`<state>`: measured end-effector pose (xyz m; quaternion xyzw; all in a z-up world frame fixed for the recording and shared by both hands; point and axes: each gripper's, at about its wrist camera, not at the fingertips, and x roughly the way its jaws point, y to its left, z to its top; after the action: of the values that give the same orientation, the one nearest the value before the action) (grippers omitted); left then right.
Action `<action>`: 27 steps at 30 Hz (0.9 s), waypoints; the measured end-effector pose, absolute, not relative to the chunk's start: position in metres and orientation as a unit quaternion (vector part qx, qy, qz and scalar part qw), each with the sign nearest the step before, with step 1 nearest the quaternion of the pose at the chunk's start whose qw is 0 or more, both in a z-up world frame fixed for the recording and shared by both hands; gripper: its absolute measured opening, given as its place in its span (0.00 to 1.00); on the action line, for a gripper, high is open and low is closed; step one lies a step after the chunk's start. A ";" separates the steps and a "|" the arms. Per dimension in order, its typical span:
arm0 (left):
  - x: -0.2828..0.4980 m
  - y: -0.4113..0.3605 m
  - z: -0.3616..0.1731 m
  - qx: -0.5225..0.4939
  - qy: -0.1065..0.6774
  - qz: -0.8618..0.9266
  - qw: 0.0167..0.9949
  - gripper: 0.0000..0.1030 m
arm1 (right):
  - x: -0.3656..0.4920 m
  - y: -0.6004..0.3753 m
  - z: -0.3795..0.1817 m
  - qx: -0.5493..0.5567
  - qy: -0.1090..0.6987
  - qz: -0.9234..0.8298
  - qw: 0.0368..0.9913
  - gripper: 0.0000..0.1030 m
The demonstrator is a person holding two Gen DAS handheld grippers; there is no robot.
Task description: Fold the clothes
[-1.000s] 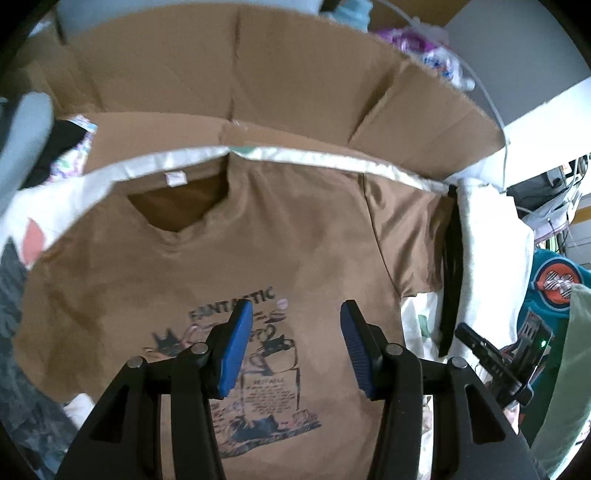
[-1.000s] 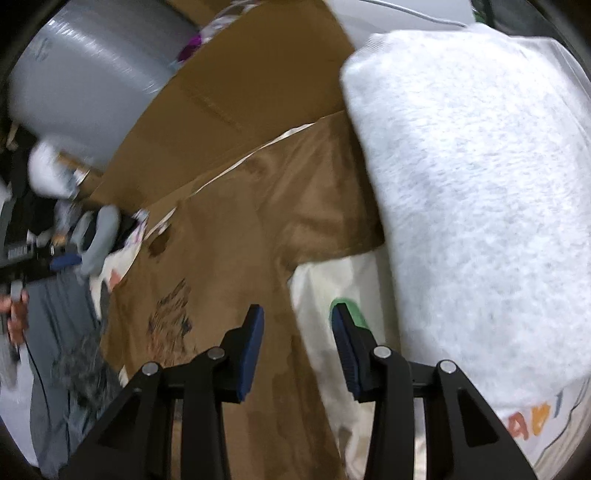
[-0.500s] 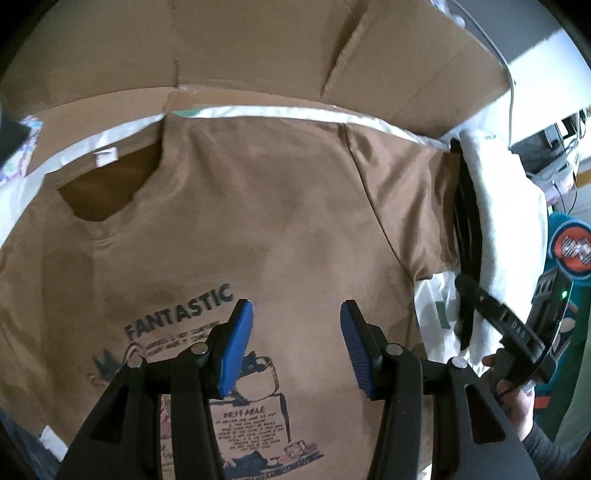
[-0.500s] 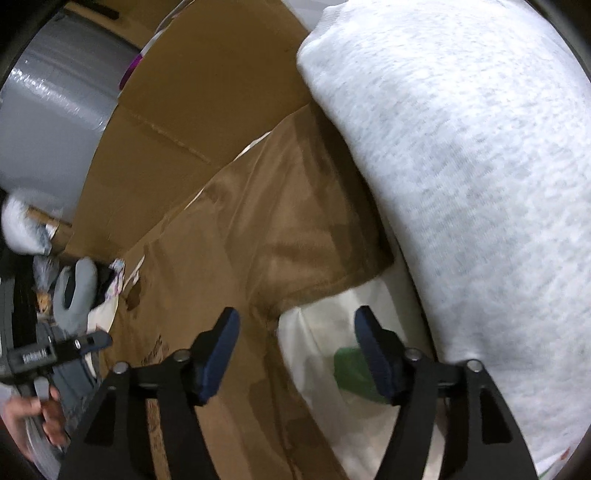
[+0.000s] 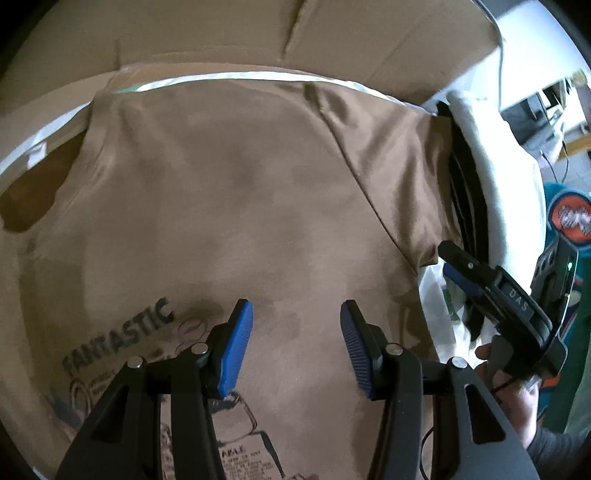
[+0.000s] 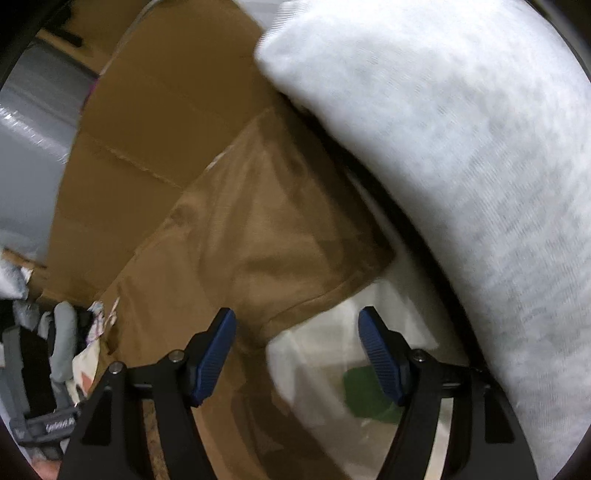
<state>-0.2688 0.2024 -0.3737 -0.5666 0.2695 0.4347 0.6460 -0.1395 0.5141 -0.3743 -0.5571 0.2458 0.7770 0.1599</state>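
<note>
In the left wrist view a brown T-shirt (image 5: 236, 206) lies spread flat and fills most of the frame, front side up. Its neck opening sits at the far left edge with a small white label beside it. Dark print reading "FANTASTIC" runs across the lower left, above a drawn picture with small lettering at the bottom centre. The cloth looks smooth, with faint darker patches. Below centre, the left gripper (image 5: 296, 347) hovers over the chest with its blue-padded jaws spread apart and nothing between them. A short sleeve reaches toward the right, its hem near a folded pale grey sweatshirt (image 5: 495, 155) at the upper right. Brown cardboard (image 5: 221, 33) stands along the top of the frame behind the shirt. At the right edge the right gripper (image 5: 458, 273) points at the sleeve hem.

In the right wrist view the sleeve (image 6: 280, 236) fills the centre, its hem lying on a white cloth (image 6: 317, 373) with a green patch. The right gripper's jaws are wide apart and empty, straddling that hem. The sweatshirt bulks across the right side.
</note>
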 end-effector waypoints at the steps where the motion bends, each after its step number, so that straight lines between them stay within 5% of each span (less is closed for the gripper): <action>1: -0.266 0.203 -0.376 -0.566 0.269 0.432 0.649 0.48 | -0.140 0.515 -0.376 -0.556 0.246 0.777 0.161 0.63; 12: -0.246 0.207 -0.388 -0.554 0.267 0.407 0.675 0.48 | -0.152 0.520 -0.385 -0.539 0.253 0.785 0.168 0.67; 17: -0.240 0.204 -0.384 -0.548 0.261 0.395 0.689 0.46 | -0.166 0.510 -0.389 -0.545 0.231 0.787 0.172 0.52; 21: -0.235 0.202 -0.381 -0.544 0.255 0.385 0.700 0.25 | -0.177 0.503 -0.390 -0.554 0.201 0.791 0.164 0.43; 25: -0.230 0.200 -0.378 -0.539 0.250 0.375 0.711 0.18 | -0.188 0.498 -0.384 -0.565 0.183 0.791 0.145 0.10; 27: -0.228 0.199 -0.376 -0.537 0.247 0.370 0.717 0.18 | -0.192 0.498 -0.377 -0.565 0.178 0.793 0.140 0.09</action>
<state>-0.2277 0.1989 -0.3760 -0.5369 0.2467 0.3702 0.7168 -0.1921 0.4981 -0.3771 -0.5654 0.1781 0.7932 0.1397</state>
